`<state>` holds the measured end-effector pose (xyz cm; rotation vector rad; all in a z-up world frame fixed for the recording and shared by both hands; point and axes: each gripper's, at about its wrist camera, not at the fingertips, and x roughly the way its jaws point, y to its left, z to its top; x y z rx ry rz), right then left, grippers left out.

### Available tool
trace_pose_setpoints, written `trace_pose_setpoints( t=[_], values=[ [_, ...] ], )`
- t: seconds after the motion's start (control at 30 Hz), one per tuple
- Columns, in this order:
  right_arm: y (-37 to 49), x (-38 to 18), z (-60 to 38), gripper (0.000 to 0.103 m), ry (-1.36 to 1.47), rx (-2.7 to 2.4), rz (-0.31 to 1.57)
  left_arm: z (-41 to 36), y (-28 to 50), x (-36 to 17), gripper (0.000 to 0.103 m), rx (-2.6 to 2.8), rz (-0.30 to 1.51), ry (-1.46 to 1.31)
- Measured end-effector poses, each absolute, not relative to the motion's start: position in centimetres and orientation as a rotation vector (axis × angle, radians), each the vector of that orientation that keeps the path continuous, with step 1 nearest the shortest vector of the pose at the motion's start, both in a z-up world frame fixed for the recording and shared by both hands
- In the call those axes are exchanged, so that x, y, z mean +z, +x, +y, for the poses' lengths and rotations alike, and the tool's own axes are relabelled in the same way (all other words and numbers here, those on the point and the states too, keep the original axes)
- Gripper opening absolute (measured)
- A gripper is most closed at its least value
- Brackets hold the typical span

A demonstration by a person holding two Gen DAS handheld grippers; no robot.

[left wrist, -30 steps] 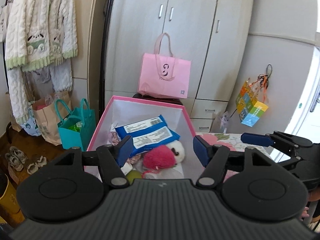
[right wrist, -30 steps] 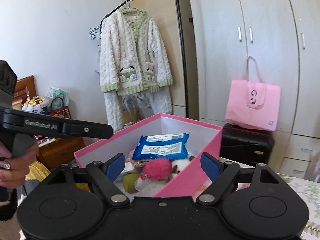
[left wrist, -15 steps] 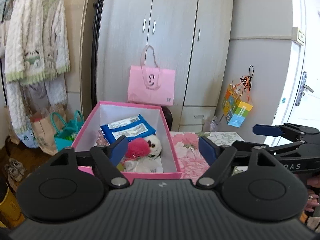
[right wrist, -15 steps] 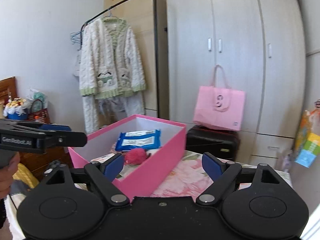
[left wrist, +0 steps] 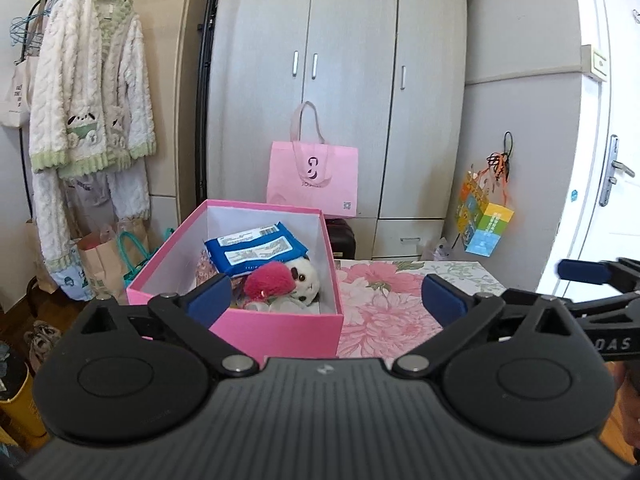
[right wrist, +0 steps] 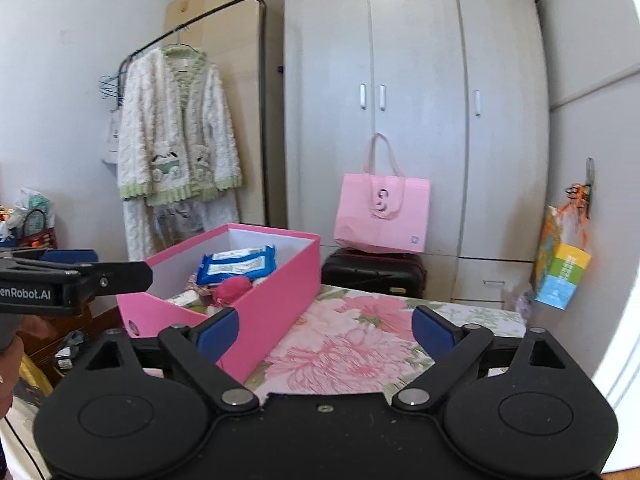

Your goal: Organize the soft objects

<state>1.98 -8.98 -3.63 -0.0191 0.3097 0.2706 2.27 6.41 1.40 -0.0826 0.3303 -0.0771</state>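
With both the left gripper (left wrist: 326,298) and right gripper (right wrist: 326,328) just opened wide and empty, best to draw back level and slowly, clear of the pink box (left wrist: 280,330) on the flowered cloth (left wrist: 384,308), leaving the soft toys (left wrist: 286,280) inside.

Pink box (left wrist: 280,332) on floral surface, open, holding plush toys (left wrist: 280,284).

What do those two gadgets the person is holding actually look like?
Both are matte black plastic. The left gripper and right gripper each have two angled fingers tipped with blue pads, hinged on silver pins beside round discs. White lettering runs along their sides. No cables or sleeves show.
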Motion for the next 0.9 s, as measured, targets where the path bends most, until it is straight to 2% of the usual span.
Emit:
trace_pose_setpoints(
  t=[0.23,0.9],
  values=[
    [0.9,-3.1,-10.1,0.103,0.011,0.135,0.370,5.5,2.4,1.4,0.103,0.029,0.367,-0.049],
    [-1.5,-3.1,-10.7,0.103,0.049,0.099,0.357,5.0,1.6,1.0,0.103,0.036,0.393,-0.033]
  ],
)
